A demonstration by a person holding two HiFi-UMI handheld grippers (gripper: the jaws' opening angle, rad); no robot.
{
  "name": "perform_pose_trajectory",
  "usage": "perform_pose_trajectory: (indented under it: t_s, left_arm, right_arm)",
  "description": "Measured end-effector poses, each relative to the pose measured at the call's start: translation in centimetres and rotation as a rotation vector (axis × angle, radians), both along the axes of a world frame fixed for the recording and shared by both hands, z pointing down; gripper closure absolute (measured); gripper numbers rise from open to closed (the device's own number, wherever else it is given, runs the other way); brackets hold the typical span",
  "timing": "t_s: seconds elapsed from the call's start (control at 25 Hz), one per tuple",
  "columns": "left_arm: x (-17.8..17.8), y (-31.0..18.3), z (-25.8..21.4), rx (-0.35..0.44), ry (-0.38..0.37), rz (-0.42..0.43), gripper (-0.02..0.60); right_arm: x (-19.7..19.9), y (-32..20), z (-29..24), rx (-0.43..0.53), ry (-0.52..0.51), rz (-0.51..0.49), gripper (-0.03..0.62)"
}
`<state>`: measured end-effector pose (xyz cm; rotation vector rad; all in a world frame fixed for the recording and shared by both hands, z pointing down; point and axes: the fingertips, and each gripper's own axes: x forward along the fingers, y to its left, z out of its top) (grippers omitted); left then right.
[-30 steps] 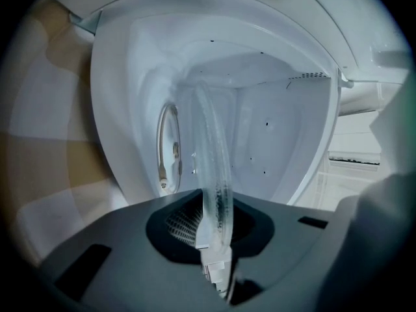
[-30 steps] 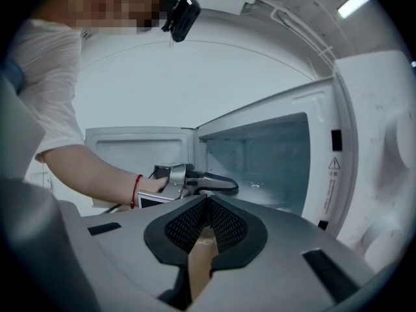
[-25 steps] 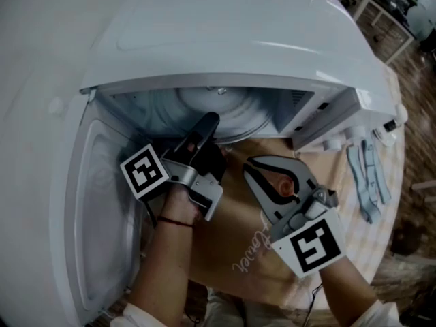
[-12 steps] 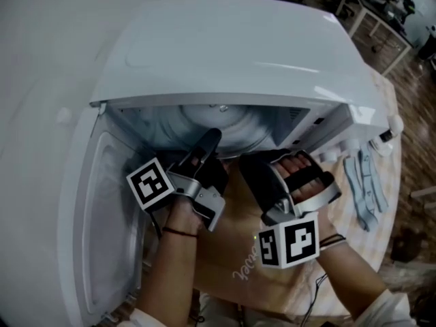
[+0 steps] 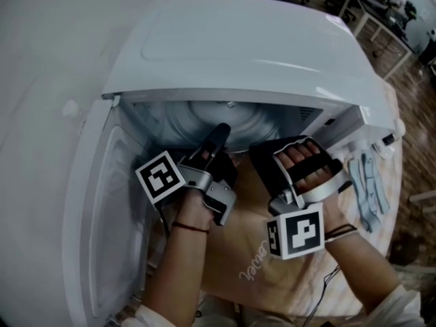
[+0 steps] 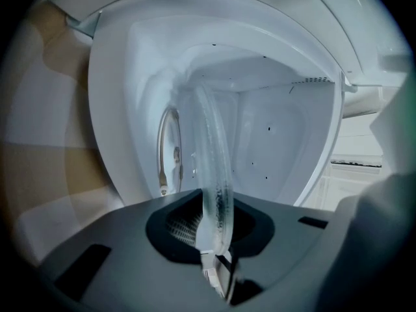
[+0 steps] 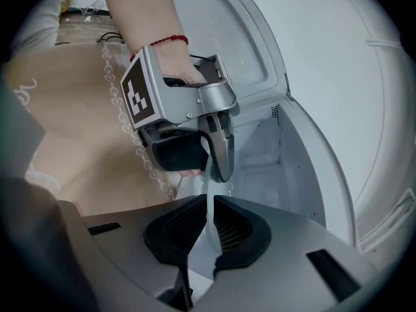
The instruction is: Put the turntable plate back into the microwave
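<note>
The left gripper's [image 5: 219,133] [image 6: 214,229] jaws are closed narrow on the rim of the glass turntable plate [image 5: 235,120] [image 6: 211,155], which runs edge-on from between them into the cavity. The right gripper's [image 5: 259,154] [image 7: 209,229] jaws are likewise pinched on the plate's [image 7: 209,203] thin edge, almost touching each other. The left gripper [image 7: 218,151] sits at twelve o'clock just beyond them in the right gripper view. Most of the plate is inside the mouth of the microwave [image 5: 259,46], its near rim at the opening where both grippers hold it.

Seen from the head view, the two grippers are side by side, near each other, at the cavity's front edge. Their marker cubes, left [image 5: 161,176] and right [image 5: 298,231], lie toward six o'clock. A red cord bracelet [image 5: 189,227] [image 7: 166,42] circles the left wrist.

The microwave door [image 5: 102,203] hangs open at nine o'clock, just beside the left forearm. White knobs [image 5: 354,148] stand at the front panel at three o'clock. A pale blue tool [image 5: 364,182] lies just past them; what it is cannot be told.

Below the hands a tan cloth [image 5: 238,251] [image 7: 84,109] with stitched script covers the table. At one to two o'clock a wooden floor [image 5: 409,67] and a white-framed desk [image 5: 381,12] show.
</note>
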<state>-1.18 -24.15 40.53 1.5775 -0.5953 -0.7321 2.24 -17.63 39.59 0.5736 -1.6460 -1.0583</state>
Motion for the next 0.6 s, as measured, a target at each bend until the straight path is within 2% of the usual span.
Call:
perform_pose_trajectory:
  t_s: [0.4, 0.52, 0.6]
  left_arm:
    - [0.01, -0.68, -0.05, -0.002, 0.0, -0.018, 0.535]
    - [0.27, -0.83, -0.31, 0.001, 0.006, -0.017, 0.534]
    - [0.49, -0.84, -0.37, -0.002, 0.006, -0.017, 0.534]
  right_arm:
    - [-0.09, -0.6, -0.15, -0.029, -0.033, 0.021, 0.556]
    - [-0.63, -0.39, 0.04, -0.073, -0.058, 0.023, 0.469]
    - [-0.87, -0.49, 0.49, -0.072, -0.036, 0.024, 0.468]
